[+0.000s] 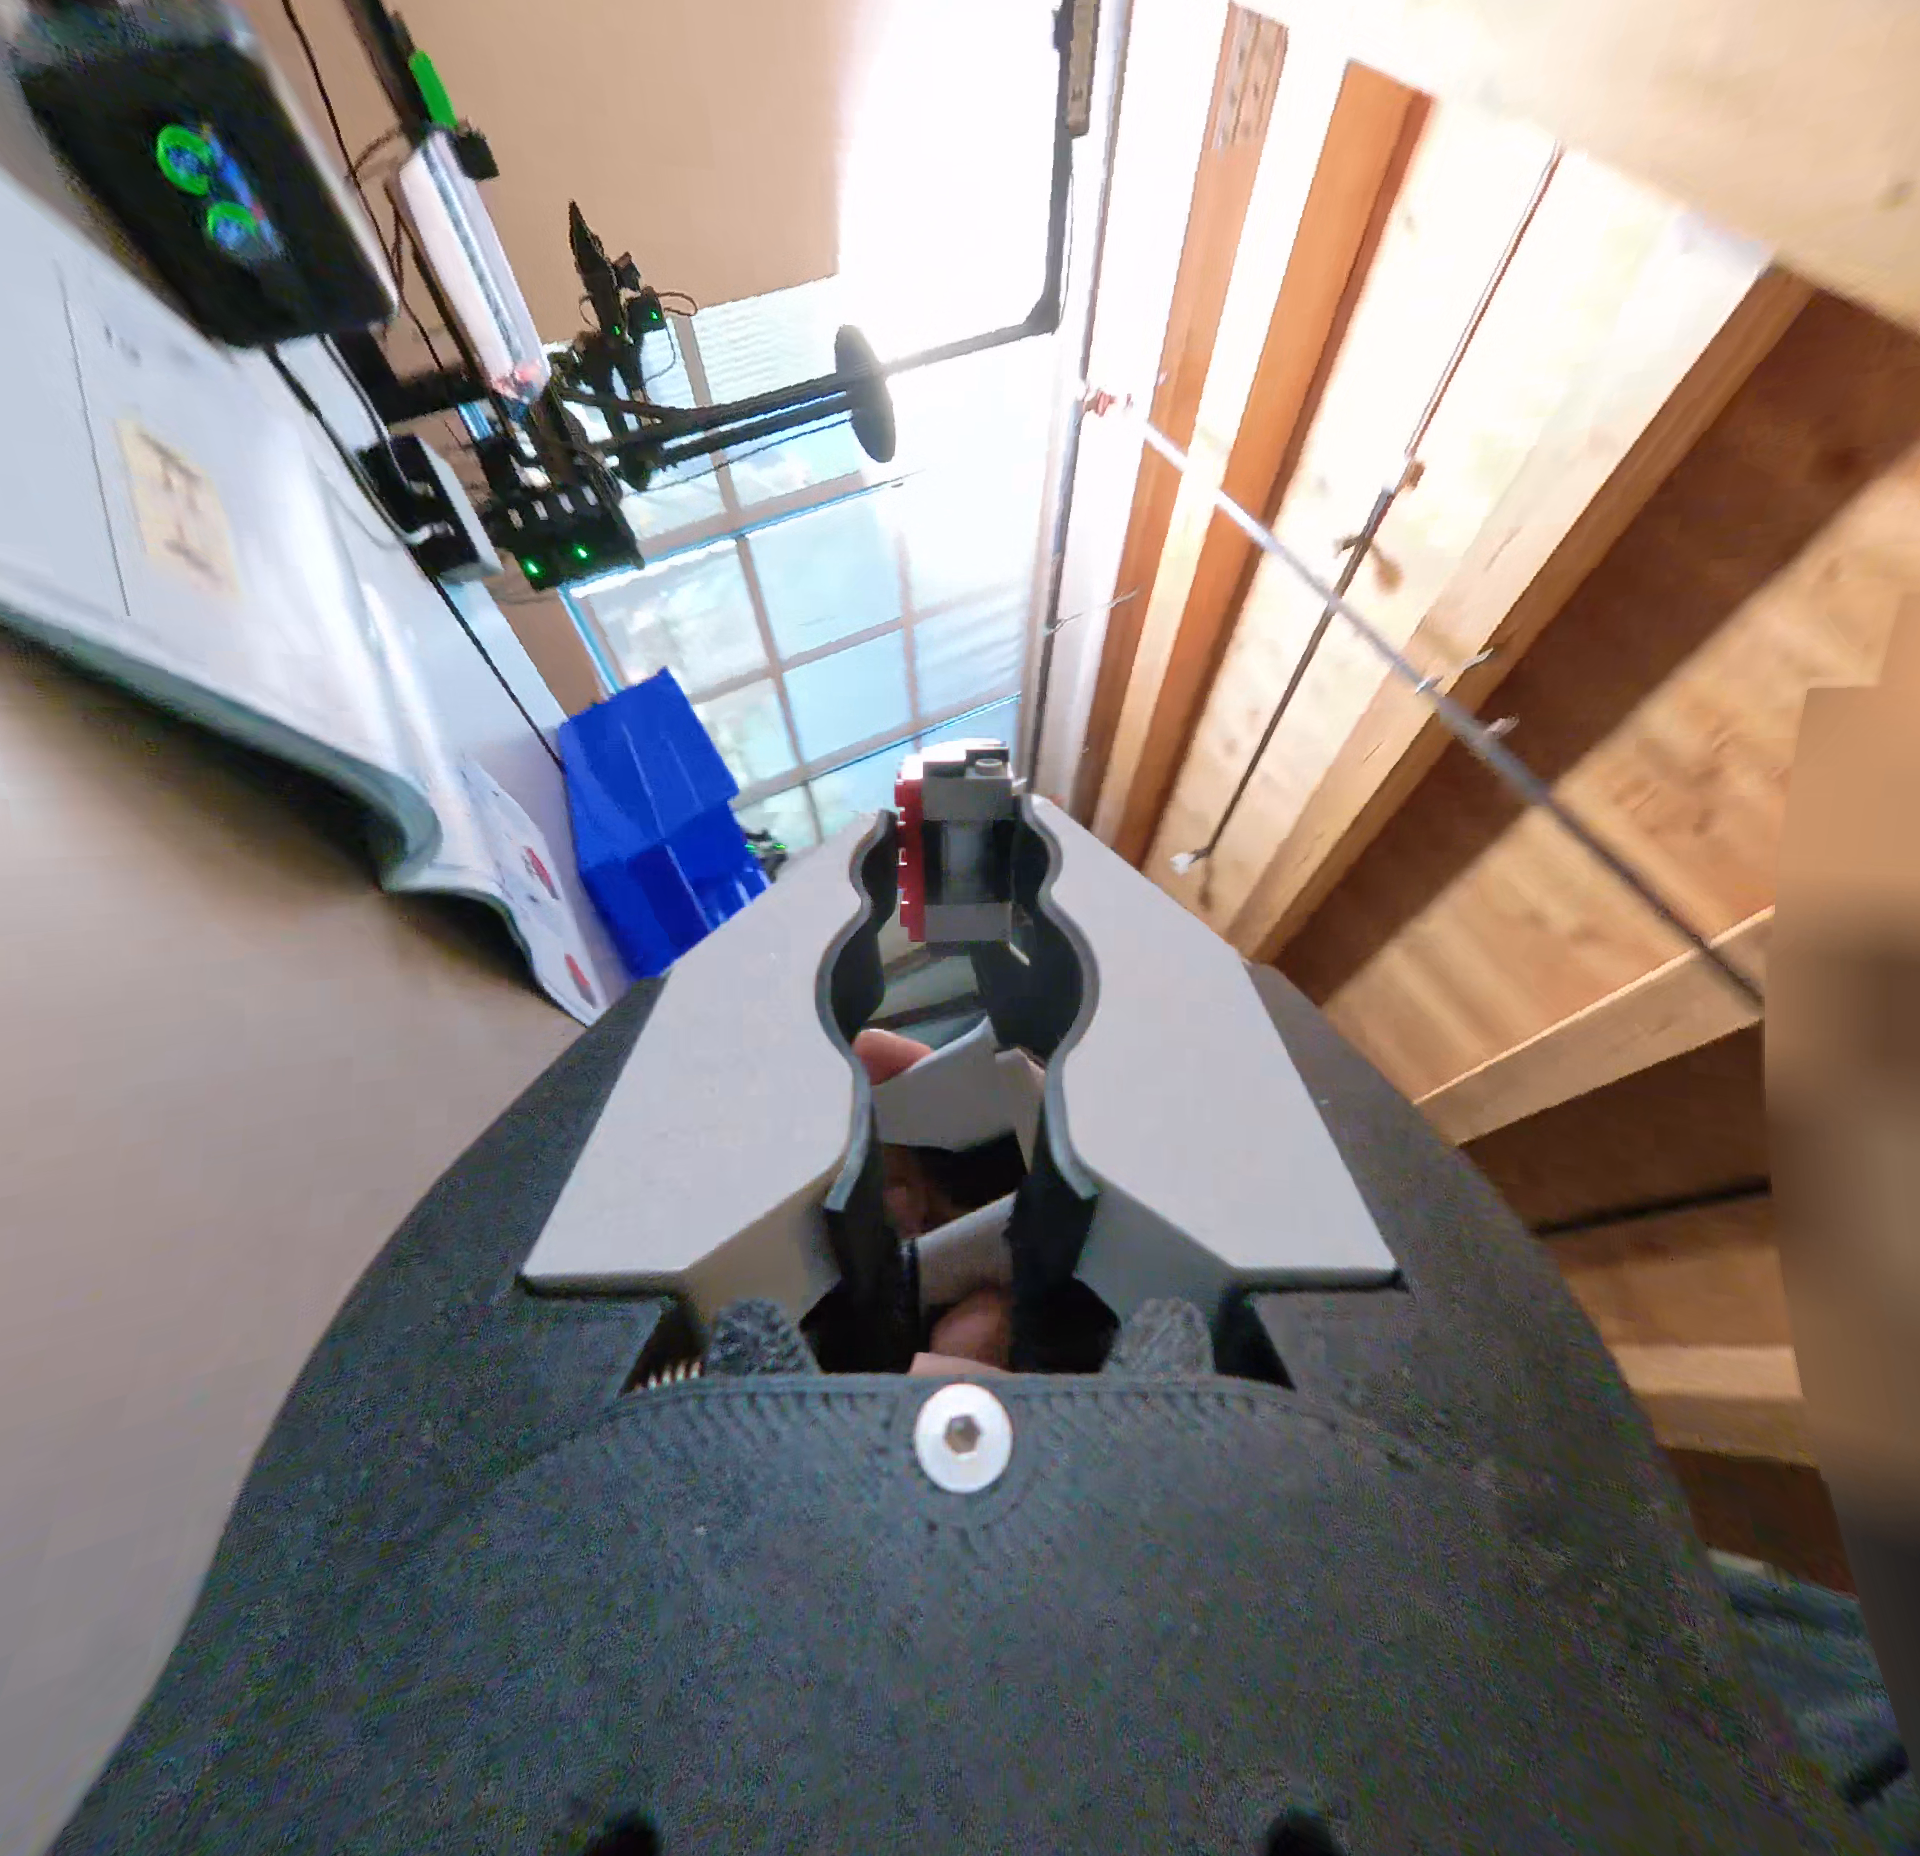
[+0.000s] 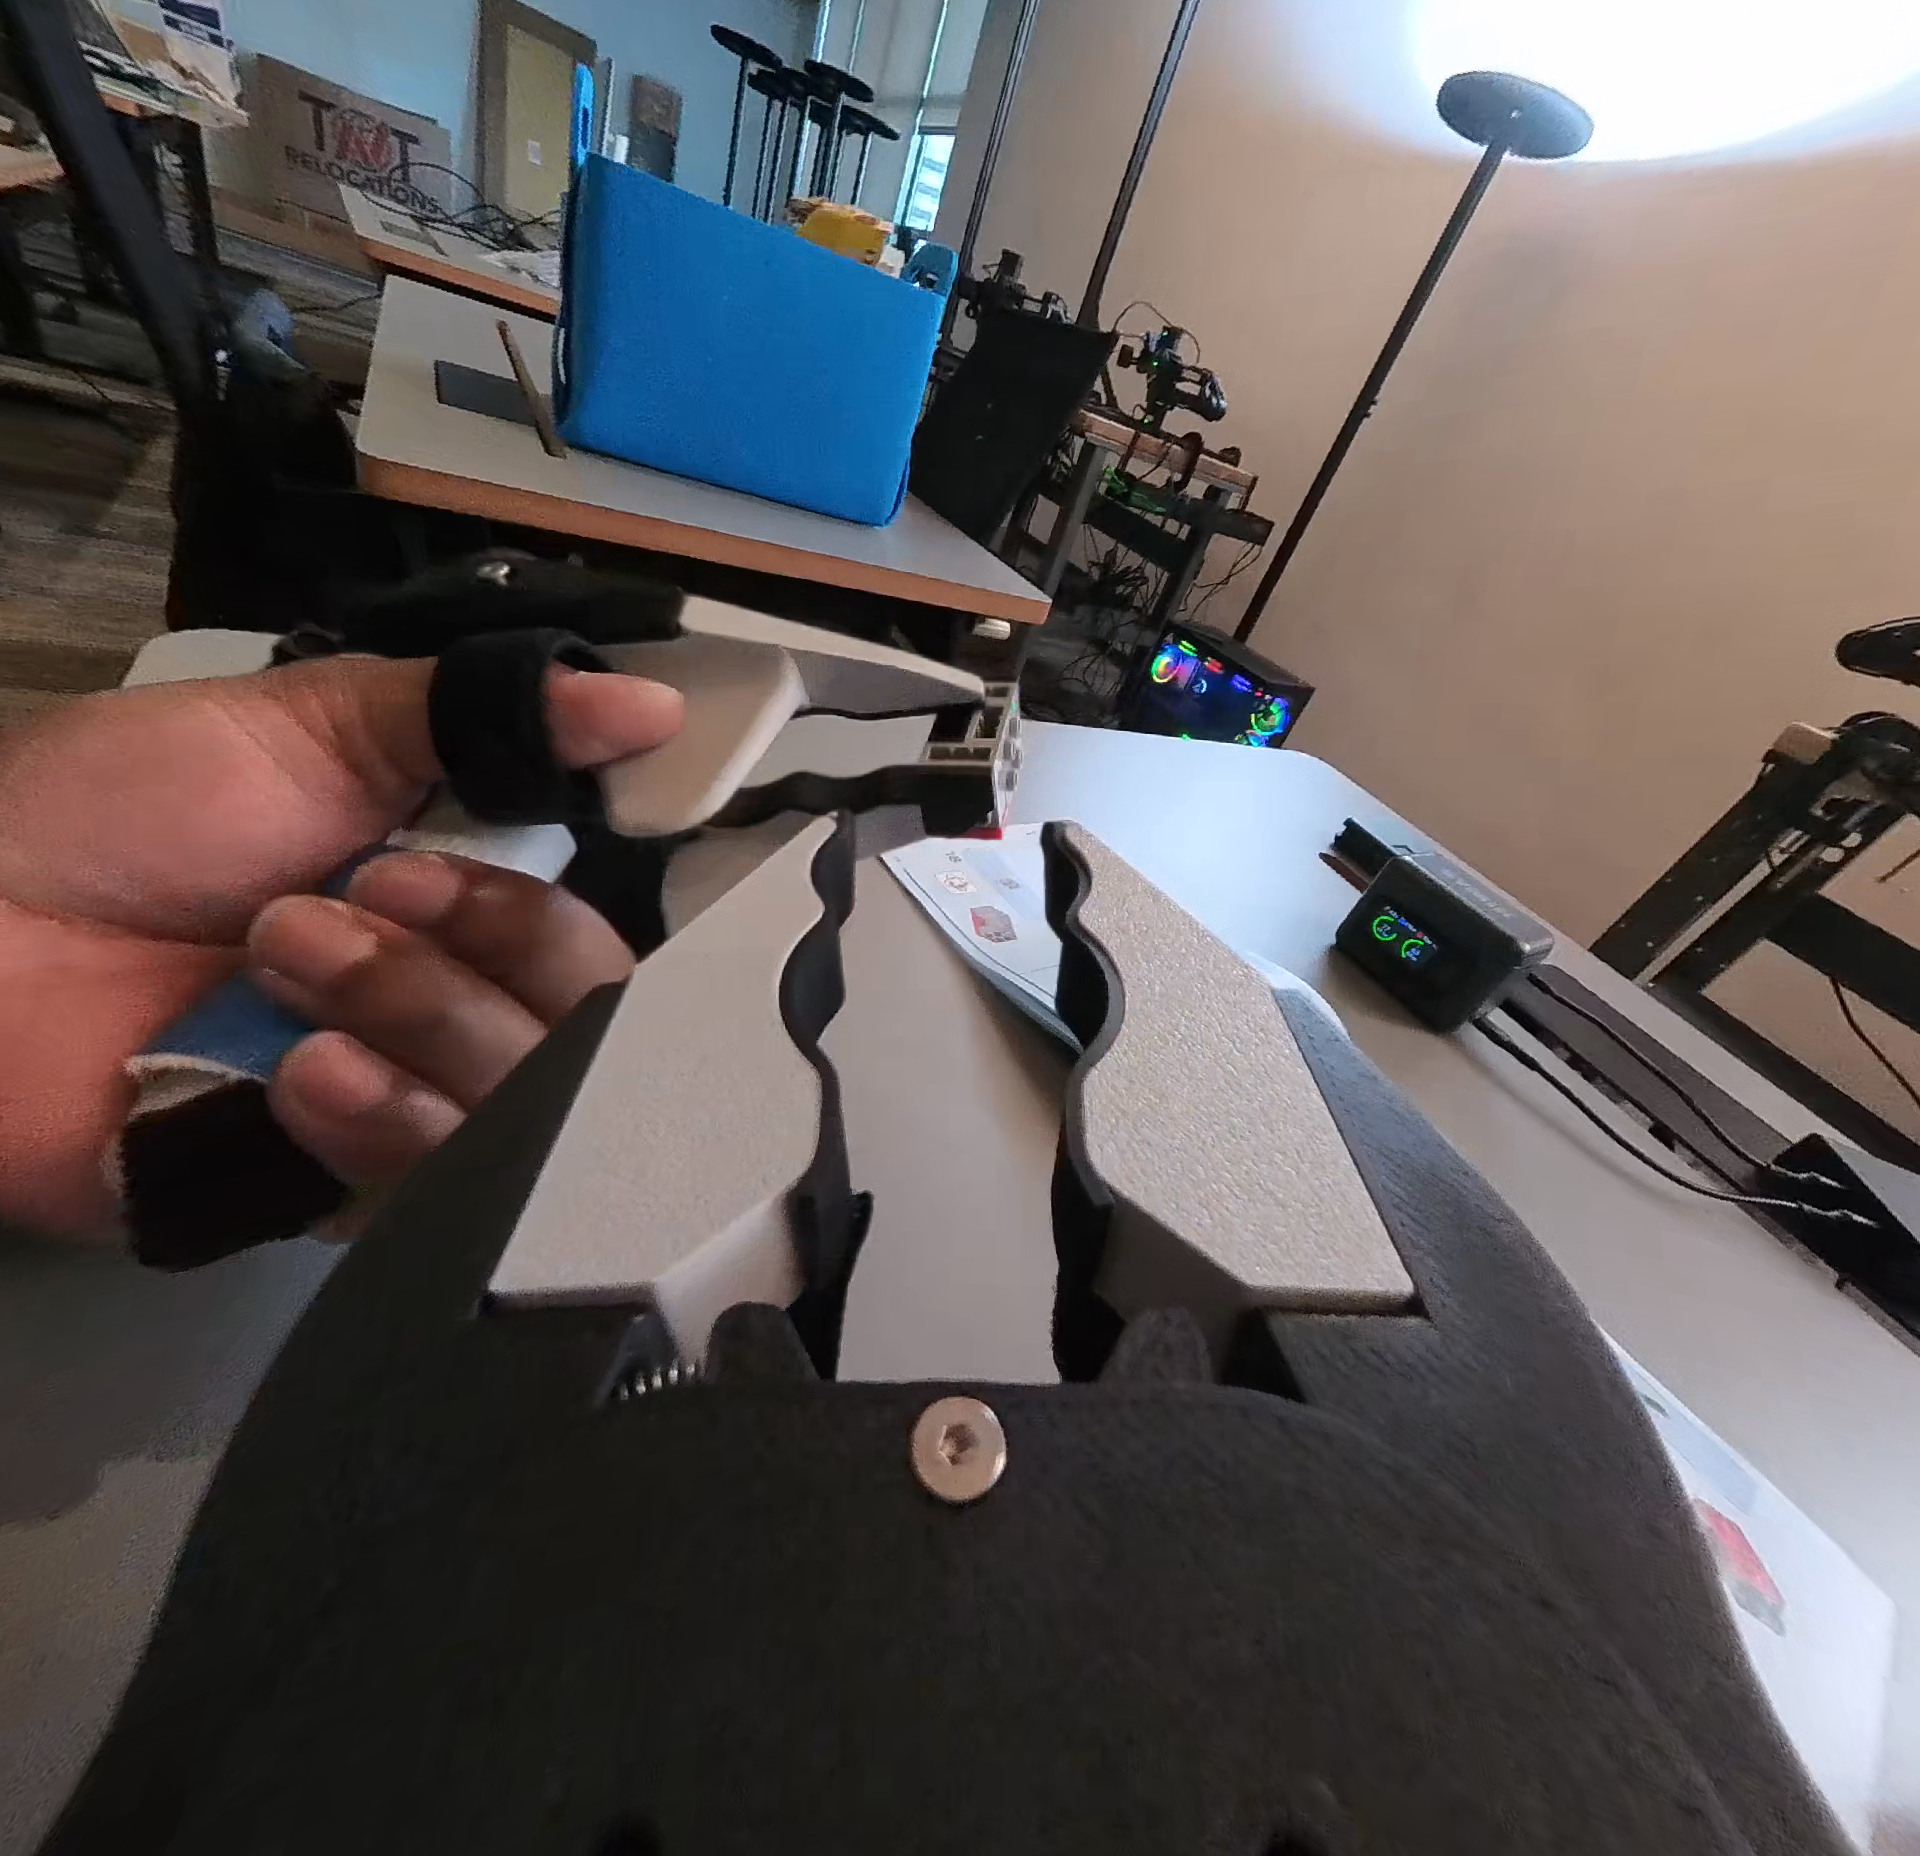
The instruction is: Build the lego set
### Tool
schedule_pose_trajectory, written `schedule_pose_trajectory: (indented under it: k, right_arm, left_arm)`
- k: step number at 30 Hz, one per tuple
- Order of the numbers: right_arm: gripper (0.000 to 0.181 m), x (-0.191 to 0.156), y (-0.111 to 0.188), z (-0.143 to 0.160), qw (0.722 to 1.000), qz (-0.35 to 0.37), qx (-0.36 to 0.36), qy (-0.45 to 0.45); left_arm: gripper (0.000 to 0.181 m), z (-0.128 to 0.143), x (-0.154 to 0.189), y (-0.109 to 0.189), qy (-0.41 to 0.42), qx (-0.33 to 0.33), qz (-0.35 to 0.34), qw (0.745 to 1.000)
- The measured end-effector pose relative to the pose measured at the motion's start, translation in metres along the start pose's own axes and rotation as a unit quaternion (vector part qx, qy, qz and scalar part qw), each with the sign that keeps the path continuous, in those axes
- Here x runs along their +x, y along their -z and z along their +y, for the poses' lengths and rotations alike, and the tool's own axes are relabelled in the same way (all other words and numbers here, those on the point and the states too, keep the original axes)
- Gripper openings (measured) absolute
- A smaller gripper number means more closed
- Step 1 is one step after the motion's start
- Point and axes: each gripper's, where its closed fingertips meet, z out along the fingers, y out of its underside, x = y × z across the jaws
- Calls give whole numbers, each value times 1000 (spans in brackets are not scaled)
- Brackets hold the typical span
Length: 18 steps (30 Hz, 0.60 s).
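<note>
My left gripper [image 1: 956, 845] is shut on a small grey and red lego assembly [image 1: 961, 856], held up in the air and turned on its side. In the right wrist view the same left gripper [image 2: 982, 767] comes in from the left in a person's hand [image 2: 312, 871], with the lego assembly [image 2: 982, 762] at its tips, just above and beyond my right fingertips. My right gripper [image 2: 951, 835] is open and empty over the grey table [image 2: 1299, 1235]. The instruction booklet [image 2: 997, 923] lies open on the table below.
A small black device with a lit screen [image 2: 1439, 939] and its cables sit on the table to the right. A blue bin [image 1: 649, 835] stands by the booklet [image 1: 260, 601]. Another table with a blue box [image 2: 738, 352] stands behind. A floor lamp [image 2: 1382, 372] stands by the wall.
</note>
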Motion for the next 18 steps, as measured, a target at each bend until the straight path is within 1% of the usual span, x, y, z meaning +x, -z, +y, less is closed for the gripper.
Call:
schedule_pose_trajectory:
  k: [3,7,13,16,18]
  right_arm:
    - [35,3,-2,4,1000,-1,-1,-17]
    - [35,7,-2,7,1000,2,-2,-30]
    - [35,6,-2,9,1000,9,-8,-16]
    - [35,4,-2,7,1000,13,-9,0]
    - [35,4,-1,7,1000,19,-10,14]
  left_arm:
    - [22,-1,-2,1,69,14,11,997]
    - [21,-6,-7,4,120,44,9,992]
    - [22,-7,-12,4,120,55,-4,991]
    - [22,-1,-12,1,111,48,-6,993]
    - [21,4,-12,-2,89,40,-15,995]
